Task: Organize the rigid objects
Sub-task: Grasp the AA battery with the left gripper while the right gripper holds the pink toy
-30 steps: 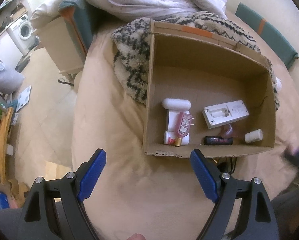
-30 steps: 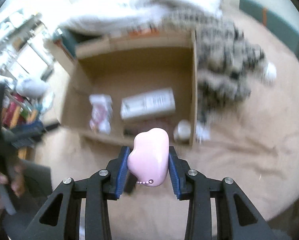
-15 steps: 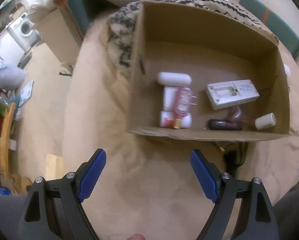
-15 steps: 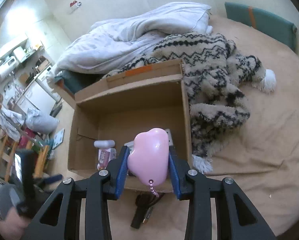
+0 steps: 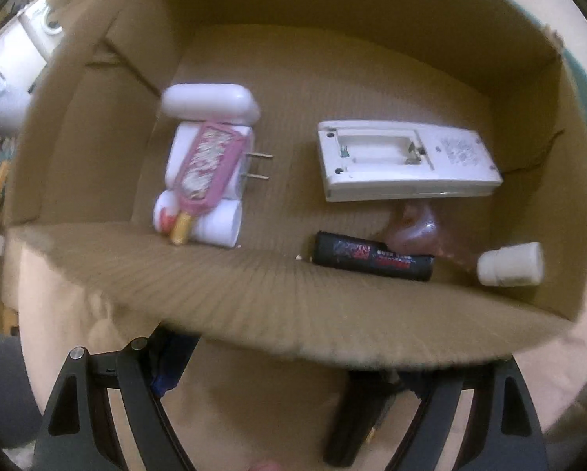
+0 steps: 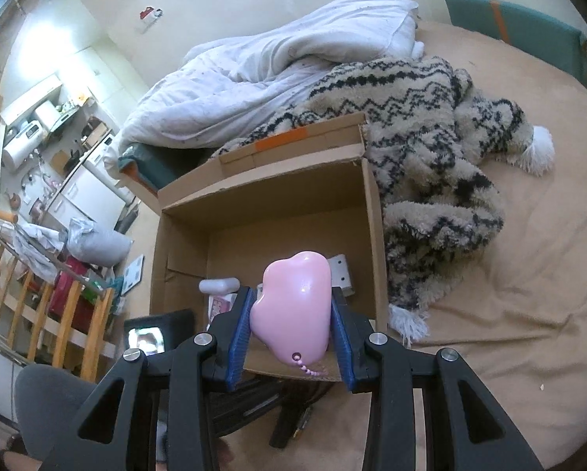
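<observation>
Nearest, right hand-held gripper clamped on pink cloud-shaped toy, over near wall of cardboard box on bed. Left hand-held gripper apart, nothing between, fingertips hidden under near box wall. Inside box, along near wall: black battery, white bottle toward right corner. Left side: white plug adapter under pink popsicle charm. Farther right: white remote, battery bay open. Beyond box: patterned blanket, white duvet.
</observation>
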Demonstrator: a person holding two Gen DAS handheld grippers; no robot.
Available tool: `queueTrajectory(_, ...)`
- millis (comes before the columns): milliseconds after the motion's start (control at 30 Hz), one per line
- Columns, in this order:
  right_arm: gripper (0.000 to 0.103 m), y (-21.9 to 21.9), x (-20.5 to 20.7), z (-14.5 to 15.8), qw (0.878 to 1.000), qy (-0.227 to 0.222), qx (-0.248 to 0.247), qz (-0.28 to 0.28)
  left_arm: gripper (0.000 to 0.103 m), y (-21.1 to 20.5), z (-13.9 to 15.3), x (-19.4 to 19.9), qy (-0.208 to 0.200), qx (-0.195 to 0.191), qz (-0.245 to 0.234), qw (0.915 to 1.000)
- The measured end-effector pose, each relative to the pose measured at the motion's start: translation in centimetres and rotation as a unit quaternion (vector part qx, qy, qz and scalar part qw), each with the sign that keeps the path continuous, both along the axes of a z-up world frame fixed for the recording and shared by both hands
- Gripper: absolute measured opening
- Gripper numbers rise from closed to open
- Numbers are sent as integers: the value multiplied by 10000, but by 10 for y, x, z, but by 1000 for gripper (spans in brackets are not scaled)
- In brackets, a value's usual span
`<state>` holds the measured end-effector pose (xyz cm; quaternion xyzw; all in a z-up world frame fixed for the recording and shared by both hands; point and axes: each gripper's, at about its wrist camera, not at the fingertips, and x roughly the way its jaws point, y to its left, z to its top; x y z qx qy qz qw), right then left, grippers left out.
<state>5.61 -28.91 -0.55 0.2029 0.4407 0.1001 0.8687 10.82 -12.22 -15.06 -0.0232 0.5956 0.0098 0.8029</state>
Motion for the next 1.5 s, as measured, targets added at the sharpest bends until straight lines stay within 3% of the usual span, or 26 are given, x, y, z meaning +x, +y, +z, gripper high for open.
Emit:
queueTrajectory(67,39,-1,0,-1,10000,31,19,-3,78,-1,-6,5,88,135,73,9998)
queueTrajectory(100,39,-1,0,-1,10000,28,28,2,65,1,-10,7,155,138,140,9997)
queueTrajectory(233,39,1,2,-1,10000,40,5,28,33,8,-12,10,209,111,184,9996)
queueTrajectory(267,39,1,3,-2,10000,65,12,36,18,11,-10,10,213,70,175,9996)
queueTrajectory(300,39,1,3,-3,10000,87,21,42,11,15,-9,11,253,-43,193,9995)
queueTrajectory(400,39,4,4,-5,9999,138,-18,68,3,29,-6,10,314,-127,204,9992)
queueTrajectory(667,39,7,5,-10,9995,243,-176,65,2,76,2,-1,324,72,99,9994)
queueTrajectory(733,39,8,5,-12,9994,270,-210,64,2,90,6,-2,363,-60,148,9992)
queueTrajectory(800,39,6,6,-14,9994,339,-54,86,2,107,14,-4,454,-480,255,9975)
queueTrajectory(900,39,1,7,-19,9988,453,154,45,2,121,35,-10,300,-647,210,9972)
queueTrajectory(1167,39,-3,5,-19,9986,478,213,-43,2,121,84,-28,-265,-629,-221,9974)
queueTrajectory(1233,39,-3,5,-19,9986,476,226,-35,2,110,84,-19,-163,-636,-198,9976)
queueTrajectory(1267,39,-2,5,-19,9986,477,216,-27,5,105,78,-17,-78,-685,-217,9974)
queueTrajectory(1333,39,0,5,-19,9986,493,178,-5,35,82,64,-22,196,-629,-448,9968)
queueTrajectory(1367,39,2,5,-20,9985,514,168,9,58,73,58,-22,324,-588,-582,9960)
queueTrajectory(1400,39,2,6,-21,9985,529,156,19,63,60,45,-19,478,-534,-852,9938)
queueTrajectory(1500,39,3,6,-22,9984,548,120,40,62,28,20,-16,719,-96,-1619,9841)
